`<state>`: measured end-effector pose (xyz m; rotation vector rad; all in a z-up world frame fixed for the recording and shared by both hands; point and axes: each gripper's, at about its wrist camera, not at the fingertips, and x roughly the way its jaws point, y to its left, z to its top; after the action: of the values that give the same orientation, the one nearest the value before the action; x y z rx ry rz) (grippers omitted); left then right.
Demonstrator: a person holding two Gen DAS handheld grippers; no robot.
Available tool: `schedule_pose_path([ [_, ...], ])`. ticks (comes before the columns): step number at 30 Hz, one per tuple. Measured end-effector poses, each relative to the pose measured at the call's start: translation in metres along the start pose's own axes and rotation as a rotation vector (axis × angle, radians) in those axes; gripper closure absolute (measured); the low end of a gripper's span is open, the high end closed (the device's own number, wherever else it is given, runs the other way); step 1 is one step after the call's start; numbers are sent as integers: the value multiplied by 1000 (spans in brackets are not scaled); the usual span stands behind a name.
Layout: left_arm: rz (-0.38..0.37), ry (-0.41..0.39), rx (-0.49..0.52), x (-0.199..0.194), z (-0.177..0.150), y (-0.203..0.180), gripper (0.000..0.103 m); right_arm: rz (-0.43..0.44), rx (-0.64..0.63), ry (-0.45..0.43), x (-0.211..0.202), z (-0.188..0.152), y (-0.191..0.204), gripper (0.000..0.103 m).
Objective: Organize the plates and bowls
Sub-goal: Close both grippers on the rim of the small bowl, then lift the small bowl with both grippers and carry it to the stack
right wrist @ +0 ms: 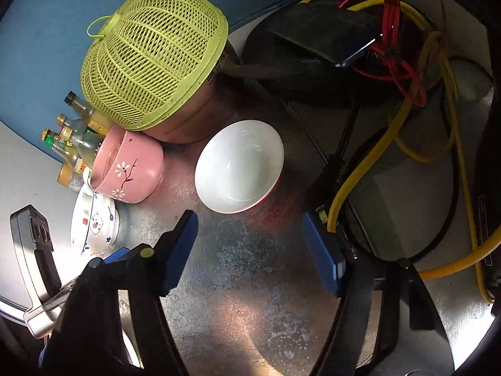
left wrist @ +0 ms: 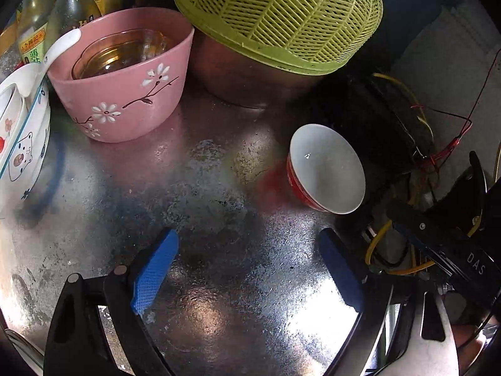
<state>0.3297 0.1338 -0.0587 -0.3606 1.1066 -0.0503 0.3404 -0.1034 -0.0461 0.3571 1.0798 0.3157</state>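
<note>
Bowl with red outside and white inside (left wrist: 325, 169) sits alone on the metal tabletop (left wrist: 219, 282), right of centre in the left wrist view, just above centre in the right wrist view (right wrist: 239, 166). Looks like glazed ceramic: stiff, slick, chippable, probably light. Best hold is likely a pinch across the rim wall, one finger in, one out; the glossy glaze may slip under the flat pads.

Left gripper (left wrist: 250, 269): jaws spread wide, nothing between them, low in frame, well short of the bowl. Right gripper (right wrist: 250, 247): also spread and empty, bowl just beyond its fingertips.

Other crockery, upper left of the left wrist view: pink flowered bowl (left wrist: 125, 94) with glassware (left wrist: 122, 53) nested inside, and a white bear-print bowl stack (left wrist: 25, 144) with a white spoon (left wrist: 59, 50) resting in it.

Hard to read:
- Bear-print stack is cut off by the frame edge; count unclear.
- Green mesh cover (left wrist: 281, 15) hides what's in the copper-coloured basin (left wrist: 250, 84) under it.
- Bowl's foot not visible; can't tell if it tilts or the lens distorts.
- Dark clutter with yellow and red wires (right wrist: 407, 62) at right is unclear.
</note>
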Motion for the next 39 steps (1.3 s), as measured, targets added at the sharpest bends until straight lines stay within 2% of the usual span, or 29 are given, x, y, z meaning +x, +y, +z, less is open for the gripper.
schedule_pose_path([
  [4,-38,-8,1,21,16,-8,23,-35,18,-8,19,15,-5,53],
  [5,-51,-11,4,25,19,-10,29,-39,19,-11,23,17,-5,56],
  [6,-60,-12,6,30,22,-12,44,-45,19,-12,27,20,-6,57],
  [8,-67,-8,13,40,29,-18,55,-57,17,-12,35,24,-7,60],
  [12,-95,-19,14,55,37,-26,63,-87,14,-7,49,31,-8,63],
  [16,-126,-14,12,67,43,-33,66,-96,12,-5,59,35,-11,64],
  [19,-136,-3,11,77,47,-36,77,-113,0,-8,63,34,-10,66],
  [21,-145,3,6,82,50,-36,85,-121,-7,-6,66,35,-11,74],
  [23,-144,1,4,88,52,-36,88,-115,-3,-4,68,34,-13,84],
  [27,-152,1,-6,92,54,-34,95,-119,-12,-18,70,30,-13,87],
  [29,-141,-5,2,88,53,-32,95,-111,-5,-16,70,27,-12,93],
  [39,-128,-32,1,52,25,-22,95,-68,-21,-23,55,2,2,93],
])
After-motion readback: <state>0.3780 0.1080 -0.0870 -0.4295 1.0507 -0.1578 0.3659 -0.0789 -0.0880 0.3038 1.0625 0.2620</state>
